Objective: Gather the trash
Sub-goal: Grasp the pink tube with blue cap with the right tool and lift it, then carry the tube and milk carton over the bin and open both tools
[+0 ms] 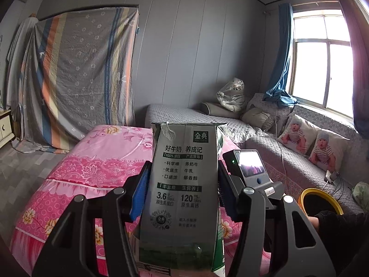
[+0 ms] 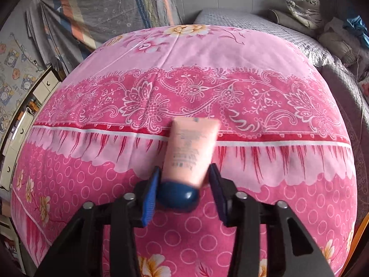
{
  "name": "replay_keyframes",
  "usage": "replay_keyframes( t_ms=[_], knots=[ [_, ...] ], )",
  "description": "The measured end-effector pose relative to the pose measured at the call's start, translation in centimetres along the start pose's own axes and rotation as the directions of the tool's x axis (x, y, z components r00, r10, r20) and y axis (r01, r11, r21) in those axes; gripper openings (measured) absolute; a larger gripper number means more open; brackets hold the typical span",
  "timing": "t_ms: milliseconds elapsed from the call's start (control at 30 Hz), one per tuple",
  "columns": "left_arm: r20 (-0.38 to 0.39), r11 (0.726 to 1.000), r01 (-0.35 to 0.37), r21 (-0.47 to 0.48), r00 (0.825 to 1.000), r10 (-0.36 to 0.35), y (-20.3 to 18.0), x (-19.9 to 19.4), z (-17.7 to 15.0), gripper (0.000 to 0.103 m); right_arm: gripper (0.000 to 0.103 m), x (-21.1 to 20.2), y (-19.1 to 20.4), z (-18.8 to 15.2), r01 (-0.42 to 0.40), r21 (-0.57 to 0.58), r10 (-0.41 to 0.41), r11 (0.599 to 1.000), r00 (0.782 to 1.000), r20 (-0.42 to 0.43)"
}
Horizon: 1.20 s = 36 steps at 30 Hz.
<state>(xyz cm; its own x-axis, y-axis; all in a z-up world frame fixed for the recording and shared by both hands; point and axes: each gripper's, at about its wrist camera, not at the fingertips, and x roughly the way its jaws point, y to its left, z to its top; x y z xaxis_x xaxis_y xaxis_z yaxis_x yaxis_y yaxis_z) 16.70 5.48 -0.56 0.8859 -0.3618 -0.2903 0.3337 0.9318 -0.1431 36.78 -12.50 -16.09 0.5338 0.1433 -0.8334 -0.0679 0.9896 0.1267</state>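
In the left wrist view, a striped bedsheet (image 1: 76, 73) hangs over something tall against the grey wall at the far left. A bed with a pink flowered cover (image 1: 92, 161) runs along below it, and the left gripper (image 1: 183, 184) is raised above the cover's right part. Its blue pads press both sides of a grey milk carton (image 1: 184, 184), which stands upright between them with its torn top edge up and its printed face toward the camera. Just right of the carton, the back of the other tool (image 1: 250, 168) shows, with a small lit screen. Further right, a grey quilted sofa (image 1: 288, 161) runs under a bright window (image 1: 322, 57) and carries two cushions printed with a baby. At the near right edge stands a bin with a yellow rim (image 1: 320, 202), beside a dark sleeve (image 1: 339, 228).

In the right wrist view, the right gripper (image 2: 184, 189) points down at the pink cover (image 2: 207, 69) near its middle. A pink tube (image 2: 191, 150) with a dark blue cap (image 2: 177, 196) lies between narrowed jaws, cap nearest the camera. The left pad touches the cap; the right pad sits at the tube's side, though blur hides whether it presses.
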Motion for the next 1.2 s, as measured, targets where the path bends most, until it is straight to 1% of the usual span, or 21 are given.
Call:
replay_keyframes(
  t_ms=[133,200,267,333,433,500,567,600,633,700,733,767,800,833,867,900,933,1033,1133,1167,1200],
  knots=[
    [0.002,1.0,0.002,0.016,1.0,-0.003,-1.1,-0.4,0.7,0.052,0.035,-1.9,-0.4,-0.1,-0.067,0.0,0.067,0.998,0.997,0.026],
    [-0.002,1.0,0.01,0.019,1.0,-0.01,-1.9,-0.4,1.0,0.052,0.035,-3.6,-1.0,-0.3,-0.124,0.01,0.124,0.992,0.992,0.039],
    [-0.003,0.999,0.023,0.027,1.0,-0.023,-2.6,-0.5,1.3,0.052,0.035,-5.4,-2.1,-0.6,-0.222,0.04,0.221,0.974,0.975,0.03],
    [0.001,0.999,0.038,0.035,0.999,-0.038,-3.5,-0.6,1.6,0.052,0.035,-7.0,-3.1,-1.2,-0.287,0.06,0.285,0.956,0.958,0.028],
    [-0.001,0.996,0.065,0.053,0.998,-0.065,-5.0,-0.5,2.0,0.052,0.035,-9.4,-5.2,-2.6,-0.339,0.092,0.337,0.936,0.941,0.04],
    [-0.009,0.994,0.085,0.068,0.996,-0.084,-6.4,-0.3,2.3,0.052,0.035,-10.7,-6.9,-3.6,-0.361,0.12,0.357,0.925,0.932,0.055],
    [-0.018,0.991,0.107,0.08,0.994,-0.105,-7.7,0.0,2.4,0.052,0.035,-12.3,-9.6,-4.9,-0.387,0.171,0.377,0.906,0.922,0.086],
    [-0.023,0.989,0.122,0.089,0.992,-0.12,-8.5,0.2,2.5,0.052,0.035,-13.2,-10.9,-5.7,-0.385,0.195,0.371,0.902,0.922,0.107],
    [-0.029,0.986,0.136,0.097,0.991,-0.134,-9.3,0.4,2.5,0.052,0.035,-13.9,-12.0,-6.3,-0.379,0.212,0.36,0.901,0.925,0.124],
    [-0.041,0.979,0.169,0.115,0.985,-0.165,-11.0,0.9,2.6,0.052,0.035,-15.8,-15.5,-8.2,-0.353,0.27,0.314,0.896,0.933,0.179],
    [-0.05,0.974,0.191,0.126,0.981,-0.186,-12.2,1.3,2.6,0.052,0.035,-16.5,-16.8,-9.0,-0.343,0.294,0.294,0.892,0.935,0.199],
    [-0.059,0.968,0.212,0.134,0.977,-0.206,-13.2,1.6,2.6,0.052,0.035,-17.7,-18.9,-10.2,-0.325,0.33,0.258,0.886,0.938,0.23],
    [-0.073,0.958,0.248,0.142,0.968,-0.239,-14.6,2.0,2.6,0.052,0.035,-18.6,-20.4,-11.1,-0.302,0.355,0.221,0.885,0.942,0.252],
    [-0.085,0.949,0.278,0.149,0.96,-0.267,-15.8,2.5,2.6,0.052,0.035,-19.5,-21.7,-11.9,-0.272,0.377,0.176,0.885,0.947,0.269],
    [-0.097,0.94,0.302,0.156,0.952,-0.289,-17.1,2.9,2.6,0.052,0.035,-20.8,-23.3,-13.2,-0.216,0.405,0.1,0.888,0.952,0.289],
    [-0.108,0.933,0.322,0.163,0.945,-0.307,-18.2,3.3,2.5,0.052,0.035,-21.9,-24.5,-14.3,-0.169,0.43,0.035,0.887,0.953,0.302],
    [-0.127,0.918,0.356,0.173,0.933,-0.338,-19.8,3.8,2.2,0.052,0.035,-23.1,-25.9,-15.6,-0.124,0.46,-0.03,0.879,0.949,0.313],
    [-0.171,0.882,0.431,0.193,0.9,-0.402,-24.1,5.2,1.6,0.052,0.035,-25.3,-29.0,-18.9,-0.077,0.53,-0.118,0.845,0.939,0.324],
    [-0.219,0.839,0.501,0.21,0.861,-0.459,-28.5,6.8,0.6,0.052,0.035,-26.6,-31.4,-21.6,-0.029,0.592,-0.2,0.805,0.927,0.317],
    [-0.236,0.829,0.518,0.211,0.85,-0.471,-29.8,7.4,0.2,0.052,0.035,-26.7,-32.2,-22.4,-0.025,0.609,-0.213,0.792,0.925,0.314],
    [-0.263,0.812,0.544,0.21,0.832,-0.489,-31.4,8.3,-0.4,0.052,0.035,-26.7,-32.9,-23.3,-0.023,0.623,-0.221,0.782,0.924,0.312]
  ],
)
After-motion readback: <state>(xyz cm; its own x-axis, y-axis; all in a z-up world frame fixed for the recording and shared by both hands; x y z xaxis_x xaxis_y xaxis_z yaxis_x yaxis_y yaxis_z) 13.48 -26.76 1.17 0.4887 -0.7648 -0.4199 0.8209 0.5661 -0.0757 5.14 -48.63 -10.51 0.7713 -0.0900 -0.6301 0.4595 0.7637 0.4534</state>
